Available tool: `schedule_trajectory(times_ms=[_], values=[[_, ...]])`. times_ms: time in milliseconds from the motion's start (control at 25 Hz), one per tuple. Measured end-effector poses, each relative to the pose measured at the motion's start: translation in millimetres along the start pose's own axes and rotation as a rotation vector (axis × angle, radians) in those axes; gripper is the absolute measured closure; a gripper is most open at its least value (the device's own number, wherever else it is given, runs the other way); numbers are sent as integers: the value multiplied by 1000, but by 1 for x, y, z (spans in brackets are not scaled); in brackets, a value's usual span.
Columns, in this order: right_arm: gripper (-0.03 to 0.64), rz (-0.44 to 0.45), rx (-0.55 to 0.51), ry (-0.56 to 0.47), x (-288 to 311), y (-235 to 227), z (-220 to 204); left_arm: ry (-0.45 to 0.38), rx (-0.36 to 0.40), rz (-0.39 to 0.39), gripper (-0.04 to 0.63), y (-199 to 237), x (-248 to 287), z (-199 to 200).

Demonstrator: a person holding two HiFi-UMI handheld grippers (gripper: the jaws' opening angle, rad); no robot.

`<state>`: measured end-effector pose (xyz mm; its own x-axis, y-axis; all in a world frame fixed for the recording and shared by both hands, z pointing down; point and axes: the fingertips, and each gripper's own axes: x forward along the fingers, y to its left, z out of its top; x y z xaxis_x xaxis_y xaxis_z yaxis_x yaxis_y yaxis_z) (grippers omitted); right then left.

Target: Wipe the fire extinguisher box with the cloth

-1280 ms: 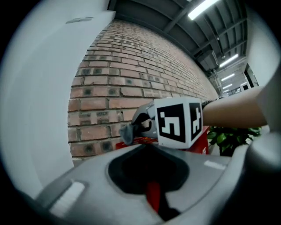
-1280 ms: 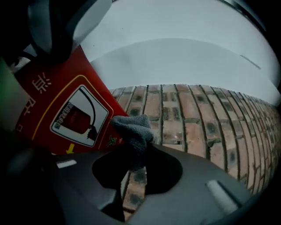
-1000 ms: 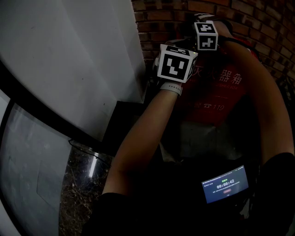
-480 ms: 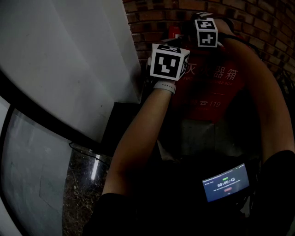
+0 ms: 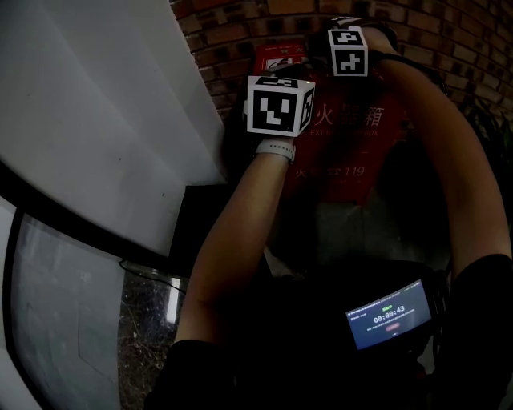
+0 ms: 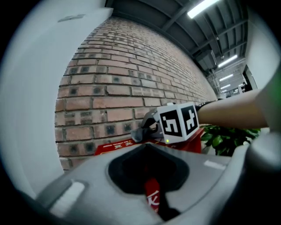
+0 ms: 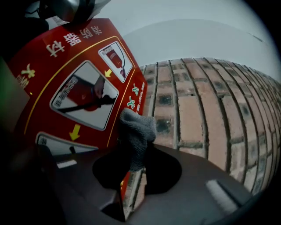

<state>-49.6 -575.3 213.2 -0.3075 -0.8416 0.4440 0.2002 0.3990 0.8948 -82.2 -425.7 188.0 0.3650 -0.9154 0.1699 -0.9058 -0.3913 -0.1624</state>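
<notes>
Head view, nearest first. We log a small lit screen [image 5: 389, 314] at our chest. Both forearms [image 5: 240, 232] extend up and forward past it. Left gripper [image 5: 277, 106], its square-marker face towards us, sits before the box's upper left part. Right gripper [image 5: 346, 50] is higher and farther off, at the box's top. Box [image 5: 353, 140]: red, white lettering on its front, standing against a brick wall [image 5: 240, 32]. A white pillar [image 5: 104, 112] fills the left.

Left gripper view: fingers drawn close together, pinching nothing. We see only a thin slit between them, with a strip of red box print showing through it. Beyond them is the right gripper above the box top, then a green plant [image 6: 225, 135] and ceiling lights [image 6: 203, 7].

Right gripper view: fingers pressed on a grey cloth [image 7: 136, 134], which bunches upward out of them. The cloth lies at the box's edge, where the pictogram panel meets the brick wall. We cannot tell whether it touches the panel.
</notes>
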Motion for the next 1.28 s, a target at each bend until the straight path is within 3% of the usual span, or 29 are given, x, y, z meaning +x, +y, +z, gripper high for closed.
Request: schedule_trajectory(times_ms=[520,920,1080,1280], values=[[551,0,80,81,-20,18,-98,-5,31,-60,594,-61,26,14],[551,11,136,155,-29,28,-151,-4,67,-51,594,-69,28,11],[551,15,147,186,-33,30,-162,-2,61,-36,594,-60,20,11],[551,-3,173,145,-42,17,-142,-8,54,-17,594,-48,11,14]])
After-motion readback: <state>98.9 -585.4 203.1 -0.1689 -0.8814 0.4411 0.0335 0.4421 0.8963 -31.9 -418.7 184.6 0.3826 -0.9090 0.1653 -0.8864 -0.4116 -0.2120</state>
